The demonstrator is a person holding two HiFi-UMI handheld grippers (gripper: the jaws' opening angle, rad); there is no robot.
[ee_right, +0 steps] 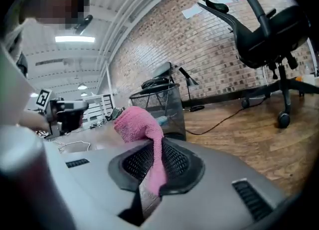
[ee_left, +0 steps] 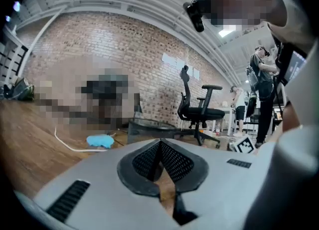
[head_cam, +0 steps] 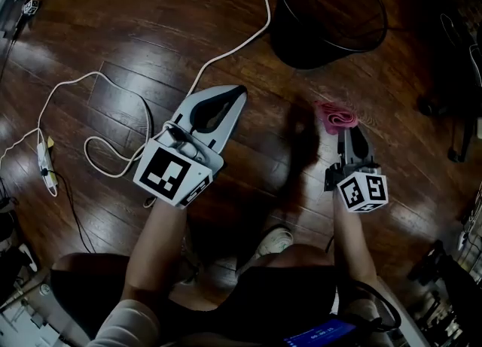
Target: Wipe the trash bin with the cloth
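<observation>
A black wire-mesh trash bin [head_cam: 327, 10] stands upright on the wooden floor ahead; it shows in the right gripper view [ee_right: 160, 109] and as a rim in the left gripper view [ee_left: 149, 130]. My right gripper [head_cam: 348, 129] is shut on a pink cloth [head_cam: 337, 117], which bunches out past the jaw tips [ee_right: 137, 124]. It hangs short of the bin, to its near right. My left gripper [head_cam: 239, 91] is shut with nothing in it, pointing toward the bin's left side [ee_left: 159, 146].
A white cable [head_cam: 226, 52] loops over the floor at the left, ending at a power strip [head_cam: 44, 165]. A blue rag [ee_left: 100, 140] lies beyond the bin. A black office chair [ee_left: 199, 107] and a standing person [ee_left: 264, 89] are at the right.
</observation>
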